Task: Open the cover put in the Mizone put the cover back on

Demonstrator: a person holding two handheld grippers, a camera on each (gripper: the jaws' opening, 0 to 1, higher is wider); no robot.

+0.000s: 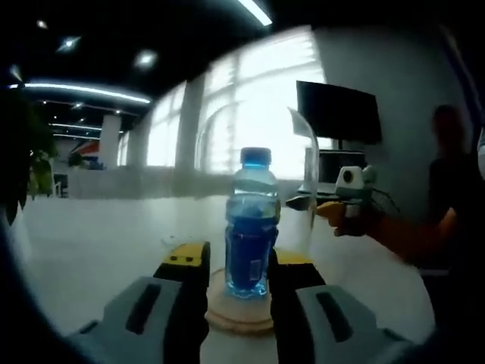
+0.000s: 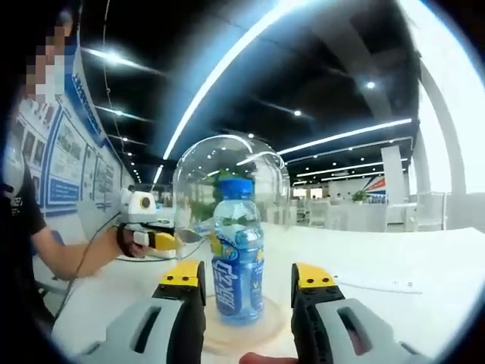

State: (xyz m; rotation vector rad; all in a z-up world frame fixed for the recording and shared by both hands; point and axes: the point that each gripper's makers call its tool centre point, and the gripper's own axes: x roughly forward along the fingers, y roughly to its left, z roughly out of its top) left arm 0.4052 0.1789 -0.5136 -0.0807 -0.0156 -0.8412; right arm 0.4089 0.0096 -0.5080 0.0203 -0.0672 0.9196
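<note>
A Mizone bottle (image 1: 252,220) with a blue cap and blue label stands upright on a round wooden base (image 1: 239,317). A clear glass dome (image 1: 303,152) rises around it; the bottle shows inside its outline. My left gripper (image 1: 239,256) is open, its yellow-tipped jaws flanking the bottle's lower half without touching it. In the right gripper view the bottle (image 2: 238,250) stands on the base (image 2: 250,335) within the dome (image 2: 198,171), and my right gripper (image 2: 248,273) is open on either side of it. Each gripper shows in the other's view beside the dome: right (image 1: 342,205), left (image 2: 151,233).
The base rests on a white table (image 1: 91,243). A dark monitor (image 1: 337,112) and a seated person (image 1: 455,189) are at the right, a plant (image 1: 30,167) at the left. A poster wall (image 2: 64,163) and a flat white object (image 2: 379,284) on the table appear in the right gripper view.
</note>
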